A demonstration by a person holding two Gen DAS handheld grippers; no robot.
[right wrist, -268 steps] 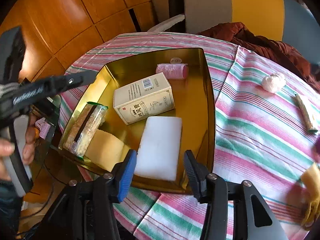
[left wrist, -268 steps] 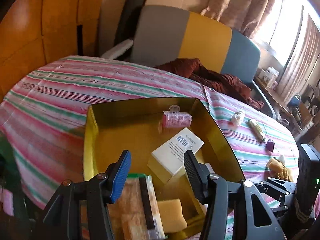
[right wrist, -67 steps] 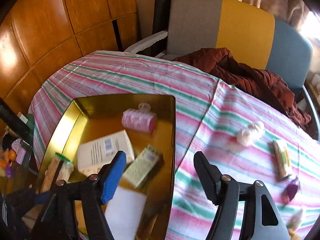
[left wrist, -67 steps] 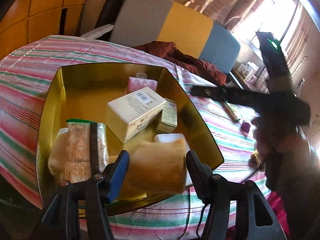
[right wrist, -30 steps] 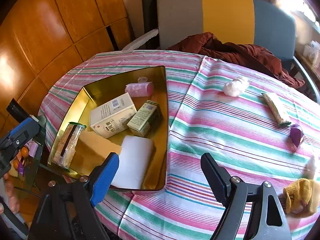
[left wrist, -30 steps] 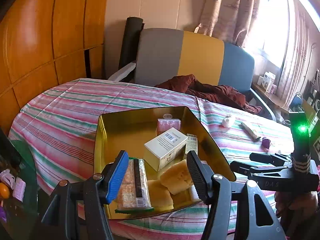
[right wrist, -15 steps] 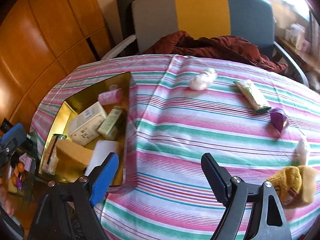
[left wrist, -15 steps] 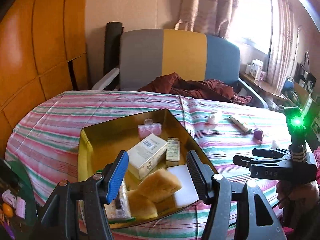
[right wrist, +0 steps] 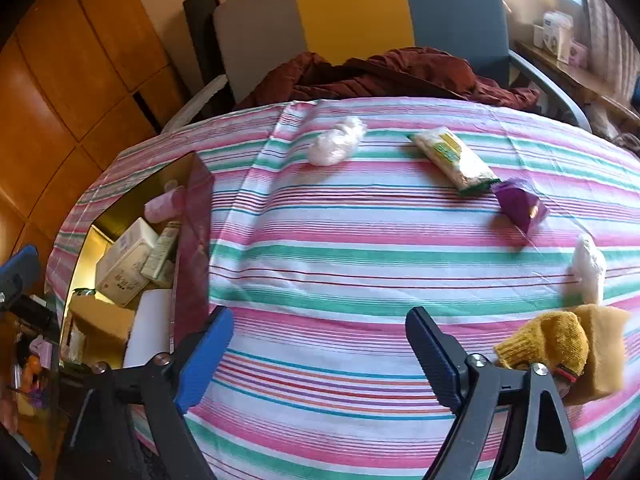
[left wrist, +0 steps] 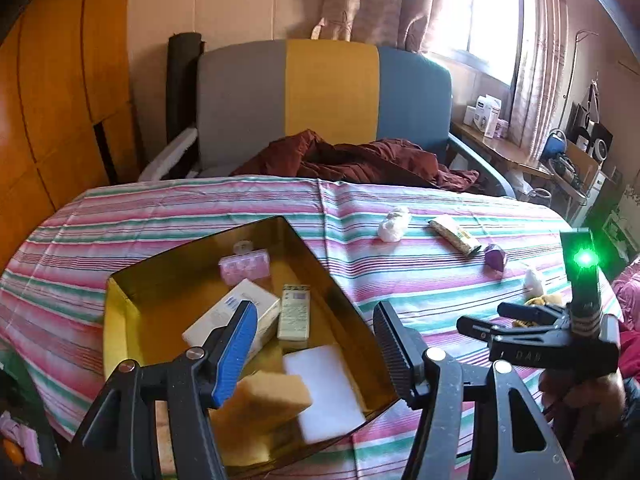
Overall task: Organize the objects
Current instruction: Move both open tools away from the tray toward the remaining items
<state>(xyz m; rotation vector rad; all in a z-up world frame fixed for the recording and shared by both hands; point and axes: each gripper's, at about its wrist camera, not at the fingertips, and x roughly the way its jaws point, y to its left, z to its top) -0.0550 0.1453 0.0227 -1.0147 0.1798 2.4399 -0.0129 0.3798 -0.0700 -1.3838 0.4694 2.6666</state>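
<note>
The room has orange wood-panelled walls, a curtained window and a chair (left wrist: 288,96) with grey, yellow and blue back panels; a dark red garment (left wrist: 352,160) lies on its seat. In front of it stands a desk (right wrist: 360,248) covered by a pink, green and white striped cloth.

Left claw (left wrist: 316,344): the jaws stand apart with nothing between them. Directly beyond and below its fingertips sits a gold tray (left wrist: 120,280). Inside the tray, ahead of the claw, are a pink curler (left wrist: 244,266) at the far end, a cream box (left wrist: 232,312) and a small green-and-cream box (left wrist: 294,312) side by side, a white foam block (left wrist: 324,384) nearest the right finger, and a tan sponge (left wrist: 264,400) nearest the left finger.

Right claw (right wrist: 316,352): the jaws are opening and nothing is between them; only striped cloth shows in the gap. The tray lies to the left of this claw. Well ahead of it lie a white tissue ball (right wrist: 338,140) and a green-edged snack packet (right wrist: 452,158), with a purple wrapper (right wrist: 520,204) just beside the packet's near end. To the right of the claw's right finger rest a yellow knitted item (right wrist: 548,340) touching a second tan sponge (right wrist: 604,344), and a small white crumpled piece (right wrist: 588,268) lies just beyond them.

In the left wrist view, the right claw appears at the right, held in a hand (left wrist: 576,396), with a green light showing on top.
</note>
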